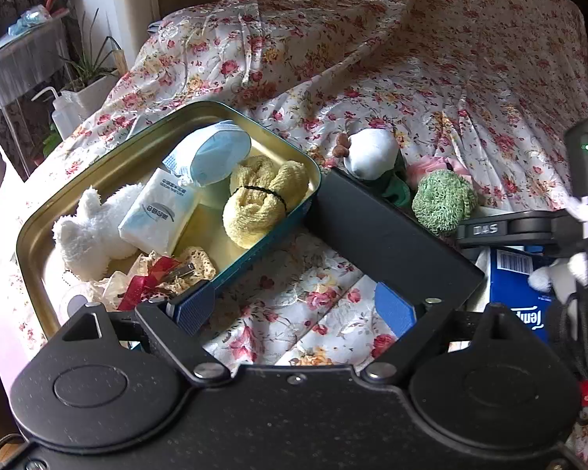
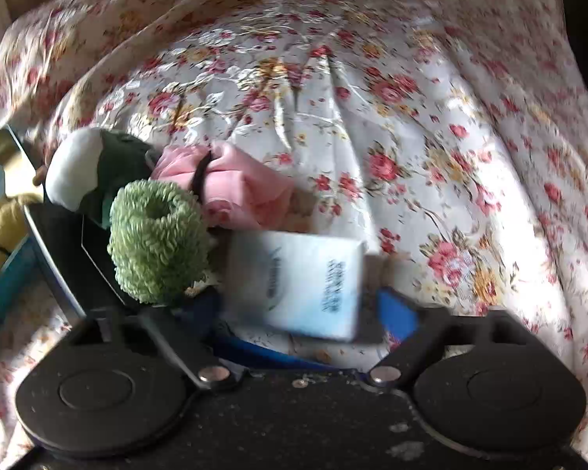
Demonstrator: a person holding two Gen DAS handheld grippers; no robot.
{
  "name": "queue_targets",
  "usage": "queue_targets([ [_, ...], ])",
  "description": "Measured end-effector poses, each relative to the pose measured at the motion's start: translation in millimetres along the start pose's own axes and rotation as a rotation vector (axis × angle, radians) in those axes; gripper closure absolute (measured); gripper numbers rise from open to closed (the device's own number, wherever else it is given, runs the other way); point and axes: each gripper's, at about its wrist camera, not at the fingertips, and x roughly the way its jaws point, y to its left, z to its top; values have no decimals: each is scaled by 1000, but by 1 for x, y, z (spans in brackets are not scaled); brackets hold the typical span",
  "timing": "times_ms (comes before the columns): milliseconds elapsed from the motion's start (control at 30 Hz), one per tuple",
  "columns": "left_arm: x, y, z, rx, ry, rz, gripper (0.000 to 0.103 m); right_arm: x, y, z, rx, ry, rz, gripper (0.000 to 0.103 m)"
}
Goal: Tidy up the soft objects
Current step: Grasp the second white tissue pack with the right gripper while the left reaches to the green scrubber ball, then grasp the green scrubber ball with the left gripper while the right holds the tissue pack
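Gold-lined metal, the open tin (image 1: 168,125) lay on a bed covered by a floral cloth (image 1: 431,58), and it already held a white plush toy (image 1: 90,231), a tissue pack (image 1: 158,207), a pale blue face mask (image 1: 215,152), a yellow towel roll (image 1: 264,196) bound with a black band, and lace with red ribbon (image 1: 156,278) at its near end. The left gripper (image 1: 298,309) hung with its blue pads spread wide above bare cloth just beside the tin's teal wall, pinching nothing. Beyond the tin's black lid (image 1: 388,235) sat a white and green stuffed toy (image 1: 372,152), a green knit roll (image 1: 443,199) and a pink cloth bundle (image 2: 235,188), all close together. In the right wrist view, which was blurred, the right gripper (image 2: 294,305) stood over a second tissue pack (image 2: 305,282) that lay between its blue fingers (image 2: 396,309); whether the pads pressed on it could not be told. A dark blue box (image 1: 517,290) lay under that pack.
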Motion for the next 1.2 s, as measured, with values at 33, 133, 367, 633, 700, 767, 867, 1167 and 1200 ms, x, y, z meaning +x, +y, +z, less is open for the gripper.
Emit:
queue_targets([
  [33,0,0,1,-1,2,-5,18,-2,-6,1,22,3,25,31],
  [133,-2,-4,6,8,6,-22,18,-8,-23,1,71,-16,31,32],
  [367,2,-29,39,63,-6,-69,18,-20,-49,-4,157,-137,-66,33],
  [633,34,-84,62,188,34,-123,18,-14,-74,-9,257,-178,-31,33],
  [700,46,-94,65,190,61,-134,18,-13,-81,-10,284,-173,2,33],
  [767,59,-101,67,191,85,-140,18,-10,-86,-9,306,-167,26,33],
  [867,74,-108,70,177,108,-149,18,-7,-84,-10,304,-175,33,33],
  [1167,103,-114,71,156,165,-207,46,-6,-86,-15,314,-197,51,32],
  [1200,106,-115,71,160,186,-235,46,-7,-87,-15,317,-199,56,33],
])
